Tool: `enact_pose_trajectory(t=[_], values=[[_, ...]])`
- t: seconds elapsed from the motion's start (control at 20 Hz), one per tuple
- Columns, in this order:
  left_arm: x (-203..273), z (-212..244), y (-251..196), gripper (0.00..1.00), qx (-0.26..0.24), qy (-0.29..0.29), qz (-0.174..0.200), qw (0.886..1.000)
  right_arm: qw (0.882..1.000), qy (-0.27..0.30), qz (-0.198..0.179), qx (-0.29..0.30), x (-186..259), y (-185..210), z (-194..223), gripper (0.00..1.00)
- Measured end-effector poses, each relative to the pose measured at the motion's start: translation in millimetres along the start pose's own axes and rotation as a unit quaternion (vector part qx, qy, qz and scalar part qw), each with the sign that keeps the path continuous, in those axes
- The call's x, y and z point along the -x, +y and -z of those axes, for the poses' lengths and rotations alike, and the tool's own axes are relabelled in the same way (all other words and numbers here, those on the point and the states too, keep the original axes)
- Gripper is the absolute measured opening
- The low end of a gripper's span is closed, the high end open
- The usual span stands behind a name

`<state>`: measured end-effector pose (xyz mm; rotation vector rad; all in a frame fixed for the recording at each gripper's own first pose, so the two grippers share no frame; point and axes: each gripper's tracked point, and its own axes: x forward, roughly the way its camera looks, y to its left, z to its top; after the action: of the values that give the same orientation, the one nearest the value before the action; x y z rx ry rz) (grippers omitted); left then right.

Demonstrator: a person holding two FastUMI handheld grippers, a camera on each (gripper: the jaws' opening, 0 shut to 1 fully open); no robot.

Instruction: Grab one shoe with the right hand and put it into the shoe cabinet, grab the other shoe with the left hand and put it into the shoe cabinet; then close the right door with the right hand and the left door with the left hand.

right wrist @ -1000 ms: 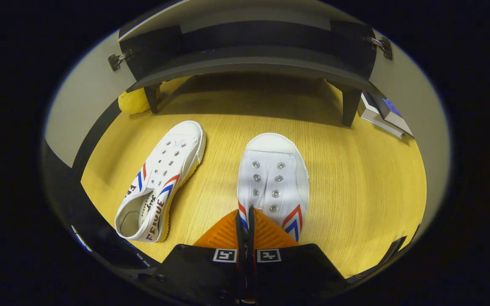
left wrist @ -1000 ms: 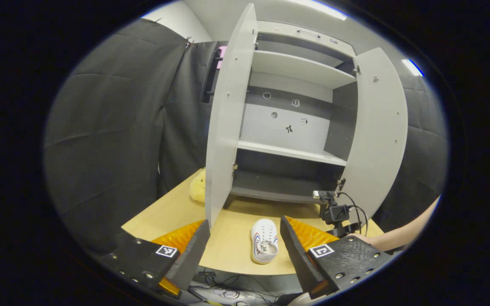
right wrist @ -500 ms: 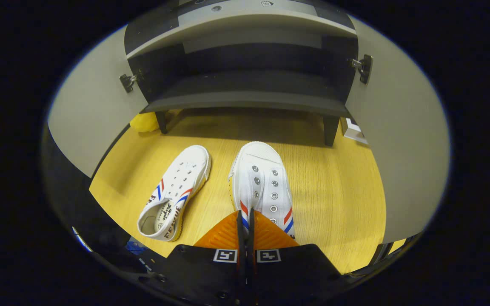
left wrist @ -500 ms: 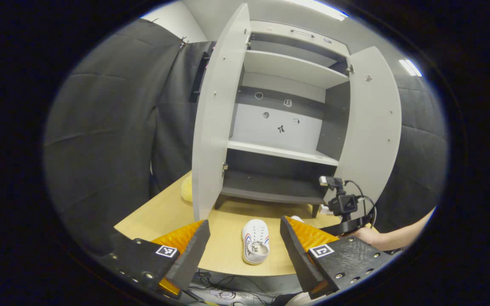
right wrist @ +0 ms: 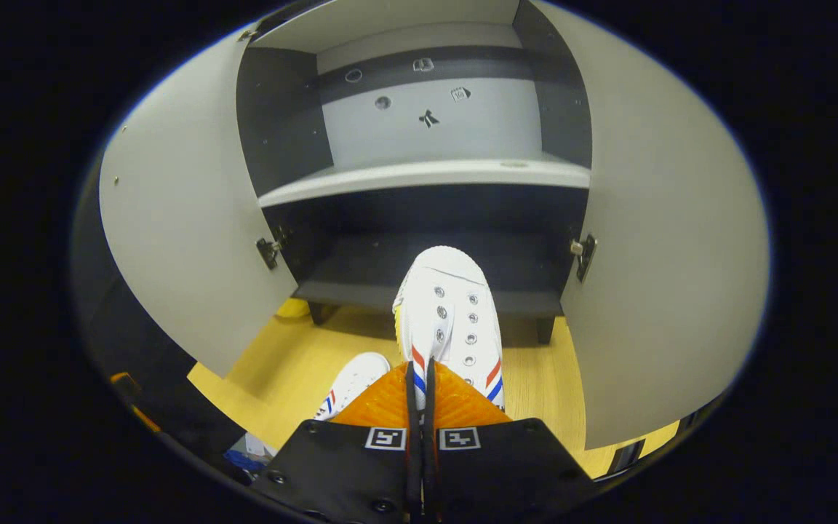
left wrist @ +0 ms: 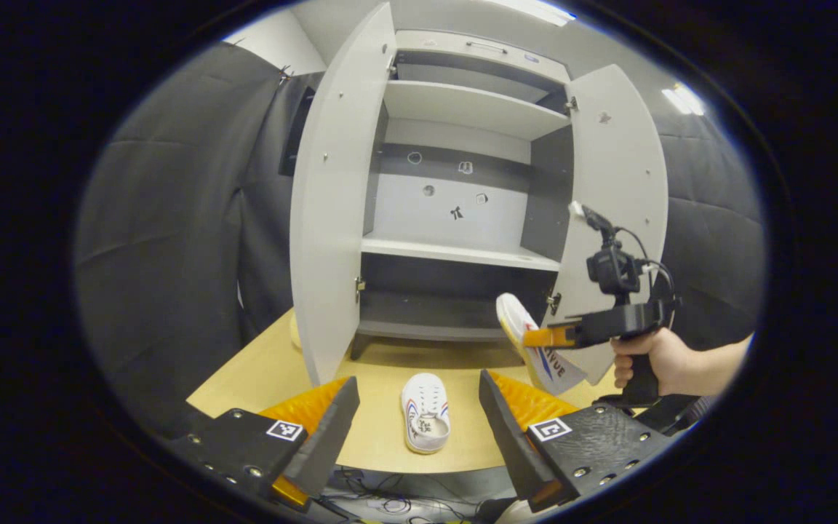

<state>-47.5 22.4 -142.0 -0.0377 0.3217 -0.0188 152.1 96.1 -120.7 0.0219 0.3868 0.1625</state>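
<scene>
My right gripper (right wrist: 419, 375) is shut on the side of a white shoe (right wrist: 448, 320) with red and blue stripes, held in the air with its toe toward the dark bottom shelf (right wrist: 419, 280) of the shoe cabinet. In the left gripper view that shoe (left wrist: 535, 349) hangs from the right gripper (left wrist: 546, 336), held by a hand in front of the right door (left wrist: 615, 189). The other white shoe (left wrist: 425, 412) lies on the wooden table (left wrist: 382, 371), between and beyond my open left gripper's (left wrist: 419, 418) fingers. Its toe (right wrist: 353, 378) shows beside the right gripper. Both cabinet doors stand open; the left door (left wrist: 328, 196) is near.
A yellow soft thing (left wrist: 294, 333) sits on the table behind the left door. The cabinet has light shelves (left wrist: 463, 251) above the dark bottom one. Black cloth walls stand on both sides. Cables lie below the table's front edge (left wrist: 390, 502).
The right gripper has lifted its shoe off the table and raised it to the level of the bottom shelf. The left gripper has drifted a little; the other shoe stays on the table.
</scene>
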Motion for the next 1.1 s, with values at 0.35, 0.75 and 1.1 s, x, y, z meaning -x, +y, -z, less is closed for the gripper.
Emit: enact_pose_trajectory(t=[0.35, 0.75, 1.1], values=[[-11, -4, -1, 0.96, -0.035, -0.004, 0.007, 0.999, 0.995, -0.089, -0.043, -0.018, 24, 31, -94, 0.02], [-23, -22, -17, 0.94, -0.032, -0.025, 0.039, 0.998, 0.986, -0.163, -0.022, 0.000, -6, 18, -198, 0.02], [-41, -48, -14, 0.96, -0.017, -0.040, 0.042, 0.998, 0.983, -0.183, 0.007, -0.010, -55, -1, -262, 0.02]])
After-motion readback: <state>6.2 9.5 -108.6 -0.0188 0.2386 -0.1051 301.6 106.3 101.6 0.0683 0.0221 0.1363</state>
